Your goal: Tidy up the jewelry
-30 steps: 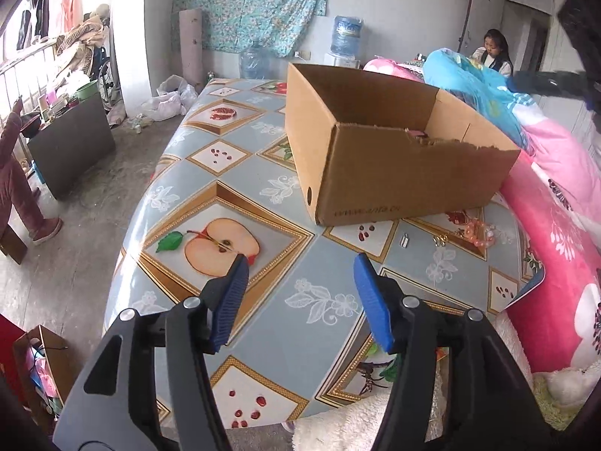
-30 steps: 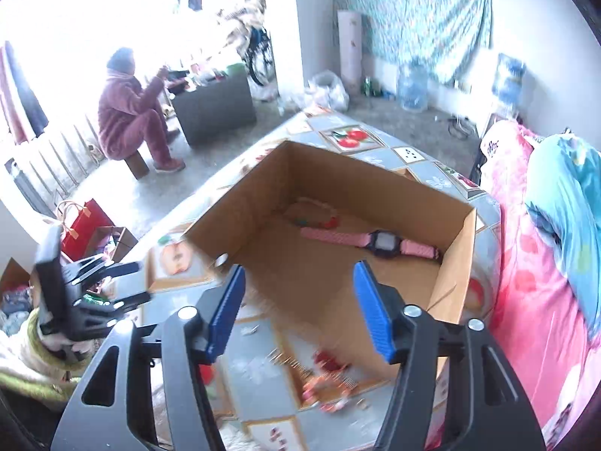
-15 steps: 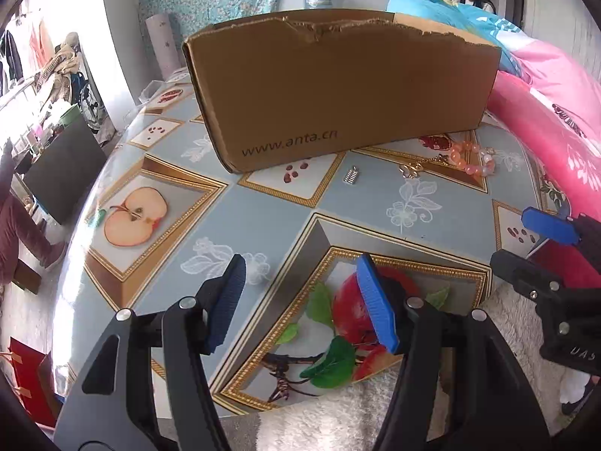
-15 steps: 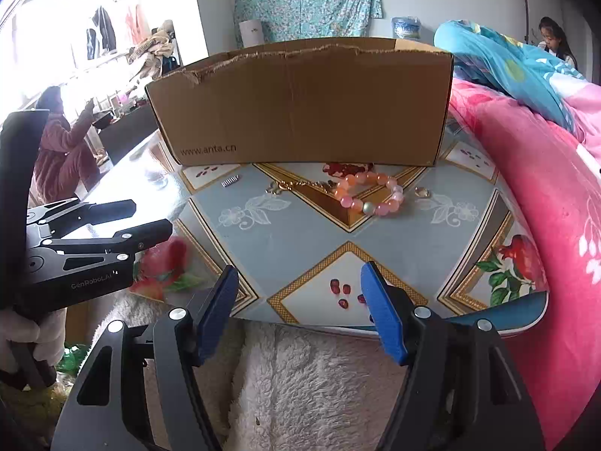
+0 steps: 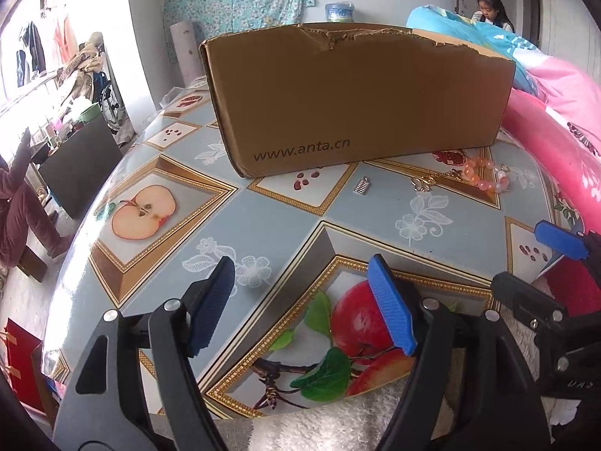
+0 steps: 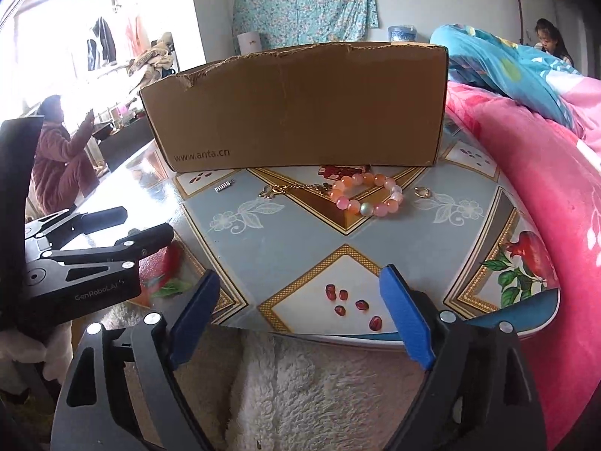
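- Across the bottom of the left wrist view, the left gripper [image 5: 302,302] stands with its blue-padded jaws wide apart and nothing between them, poised over the near edge of the table [image 5: 293,233], above a printed red apple.
- Along the bottom of the right wrist view, the right gripper [image 6: 300,315] is likewise spread wide and holds nothing; it sits at the table's near edge, with a white fleecy fabric [image 6: 300,387] filling the lower centre of the frame beneath it.
- At left of the right wrist view, the left gripper's black body is visible; at lower right of the left wrist view, one blue pad of the right gripper shows.
- Mid-frame in the right wrist view, a beaded bracelet [image 6: 366,193] of pink and orange beads lies flat on the table. A gold chain [image 6: 296,188] lies just left of it, touching or nearly so.
- Right of the bracelet lies a small ring [image 6: 423,192], apart from it.
- Left of the chain, near the box, lies a small silver piece [image 6: 224,186]; its kind cannot be told.
- Beyond the jewelry, in the upper centre of both views, a cardboard box [image 6: 296,109] stands on the table, its torn-edged long wall facing the cameras. Its inside is hidden.
- At right, a pink quilt [image 6: 533,173] borders the table.
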The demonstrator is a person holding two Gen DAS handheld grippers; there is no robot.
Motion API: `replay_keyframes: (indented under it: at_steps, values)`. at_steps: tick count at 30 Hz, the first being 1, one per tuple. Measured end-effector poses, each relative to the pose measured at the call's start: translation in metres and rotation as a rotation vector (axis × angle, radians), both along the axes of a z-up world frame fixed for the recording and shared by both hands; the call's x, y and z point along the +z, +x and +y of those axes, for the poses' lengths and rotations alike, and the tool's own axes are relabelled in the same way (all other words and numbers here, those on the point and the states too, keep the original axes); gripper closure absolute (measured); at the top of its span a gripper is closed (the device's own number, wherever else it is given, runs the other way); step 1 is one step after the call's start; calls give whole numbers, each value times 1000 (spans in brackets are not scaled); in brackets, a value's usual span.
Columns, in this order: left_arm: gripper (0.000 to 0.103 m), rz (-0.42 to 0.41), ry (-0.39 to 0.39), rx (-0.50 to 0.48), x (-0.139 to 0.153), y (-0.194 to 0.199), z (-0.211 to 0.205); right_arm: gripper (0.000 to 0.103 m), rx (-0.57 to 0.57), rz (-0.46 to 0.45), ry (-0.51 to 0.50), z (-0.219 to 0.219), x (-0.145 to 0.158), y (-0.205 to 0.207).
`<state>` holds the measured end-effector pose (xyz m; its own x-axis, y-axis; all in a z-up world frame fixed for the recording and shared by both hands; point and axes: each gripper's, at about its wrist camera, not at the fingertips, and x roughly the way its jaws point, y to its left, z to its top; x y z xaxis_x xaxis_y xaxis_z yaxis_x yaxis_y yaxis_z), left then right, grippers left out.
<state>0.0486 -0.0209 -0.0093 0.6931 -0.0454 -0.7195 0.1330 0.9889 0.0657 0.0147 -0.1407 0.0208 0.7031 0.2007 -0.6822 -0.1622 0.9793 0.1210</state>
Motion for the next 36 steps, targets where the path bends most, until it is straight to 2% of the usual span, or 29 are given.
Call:
replay_keyframes:
  at_steps: [2,8,12,17,24,36]
  values:
    - [28,-7,-5,16,-1,0,2,11,8,3,-11,2,0,0]
    - [19,-10,6,42,-1,3,0,11,-16,14,45,-8,2,1]
    - [19,10,-22,52,-1,8,3,11,-13,16,25,-6,1,1]
    - [19,19,-16,35,0,11,4,10,-24,18,11,-4,0,3]
    - [17,24,-50,34,-2,11,12,6,-43,14,-67,5,-4,1]
    - [12,4,-53,14,-4,9,15,6,-85,1,-65,3,-6,0]
